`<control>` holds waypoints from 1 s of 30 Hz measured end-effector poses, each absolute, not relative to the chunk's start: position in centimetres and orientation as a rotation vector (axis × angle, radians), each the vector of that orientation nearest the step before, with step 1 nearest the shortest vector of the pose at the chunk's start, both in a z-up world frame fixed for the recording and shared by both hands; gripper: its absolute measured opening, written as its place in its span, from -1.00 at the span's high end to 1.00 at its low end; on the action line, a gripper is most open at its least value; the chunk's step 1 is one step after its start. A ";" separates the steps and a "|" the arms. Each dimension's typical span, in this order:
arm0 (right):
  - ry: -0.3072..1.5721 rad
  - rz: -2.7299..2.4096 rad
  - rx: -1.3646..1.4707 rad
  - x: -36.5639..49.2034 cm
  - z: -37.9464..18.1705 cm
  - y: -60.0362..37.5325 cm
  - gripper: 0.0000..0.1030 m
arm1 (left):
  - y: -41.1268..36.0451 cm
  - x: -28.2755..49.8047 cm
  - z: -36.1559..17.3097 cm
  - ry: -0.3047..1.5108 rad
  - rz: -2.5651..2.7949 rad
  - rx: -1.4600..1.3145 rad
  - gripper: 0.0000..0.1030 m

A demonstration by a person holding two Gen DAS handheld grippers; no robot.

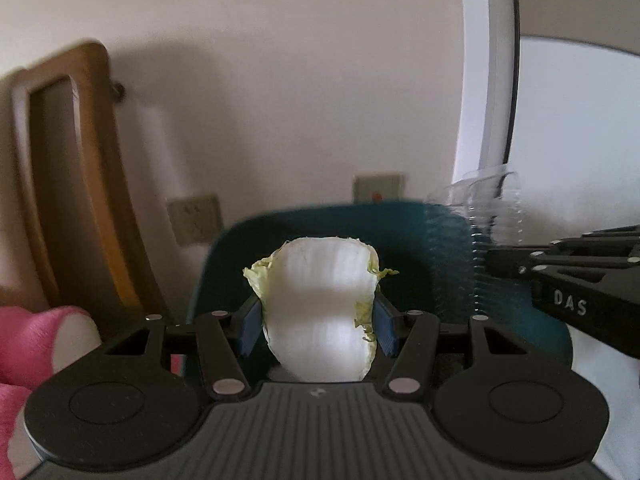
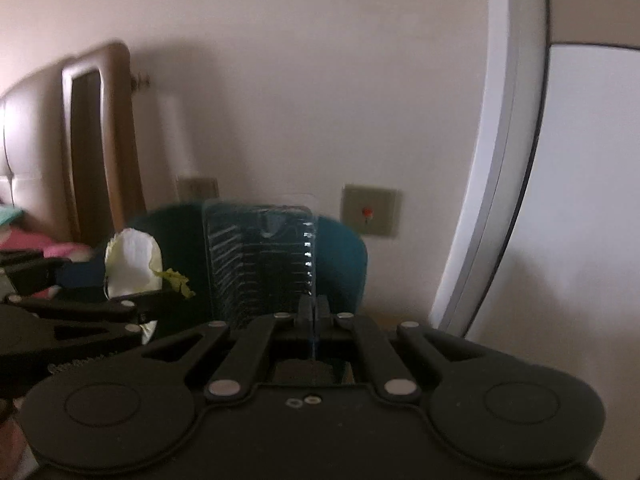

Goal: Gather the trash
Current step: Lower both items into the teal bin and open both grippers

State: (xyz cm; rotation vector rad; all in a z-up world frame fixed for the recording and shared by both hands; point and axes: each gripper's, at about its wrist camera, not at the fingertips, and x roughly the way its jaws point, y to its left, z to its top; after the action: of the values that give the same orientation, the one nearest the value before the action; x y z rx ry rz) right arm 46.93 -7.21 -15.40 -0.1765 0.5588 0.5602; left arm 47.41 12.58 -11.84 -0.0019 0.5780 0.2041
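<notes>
1. Seen from the left wrist, the left gripper (image 1: 318, 322) is clamped on a cabbage piece (image 1: 322, 312), a thick white stalk with ragged green edges, squeezed between the blue pads (image 1: 251, 326). The stalk stands upright, its long axis pointing up out of the jaws. Directly behind it rises the teal bin (image 1: 408, 236), so the scrap lies between the camera and the bin, and the bin's rim shows just above the stalk's top. Whether the scrap is already over the opening I cannot tell. The right gripper (image 1: 490, 264) comes in from the right edge, carrying a ribbed clear plastic tray (image 1: 480, 216) beside the bin's right side.

2. From the right wrist, the right gripper (image 2: 314, 306) is pinched tight on the thin edge of the clear plastic tray (image 2: 260, 256), which stands upright straight ahead, in front of the teal bin (image 2: 344, 256). The left gripper (image 2: 160, 294) sits to the left with the cabbage piece (image 2: 132, 268), at about the same reach. Judging by this, both loads need a short push forward and over the rim before letting go; neither looks clearly nearer.
</notes>
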 end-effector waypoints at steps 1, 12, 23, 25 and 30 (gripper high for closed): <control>0.582 0.566 -0.192 47.2 -15.5 -7.0 0.92 | 12.7 47.9 -11.9 0.607 0.199 -0.003 -0.09; 0.733 0.599 -0.231 47.9 -14.2 -5.8 0.59 | 14.7 49.9 -12.5 0.823 0.197 -0.082 -0.11; 0.792 0.621 -0.172 47.0 -12.1 -7.4 0.26 | 14.2 48.6 -9.9 0.831 0.169 -0.135 -0.47; 0.798 0.622 -0.167 46.6 -11.9 -7.5 0.24 | 14.2 48.4 -9.3 0.832 0.171 -0.141 -0.49; 0.812 0.643 -0.136 45.7 -11.6 -8.1 0.20 | 14.2 47.7 -8.4 0.824 0.179 -0.148 -0.50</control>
State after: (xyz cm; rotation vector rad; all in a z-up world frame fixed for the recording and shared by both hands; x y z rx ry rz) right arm 45.67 -8.07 -11.56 -0.1363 0.8123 0.6431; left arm 47.71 14.25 -8.38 -0.1481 0.8242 0.1788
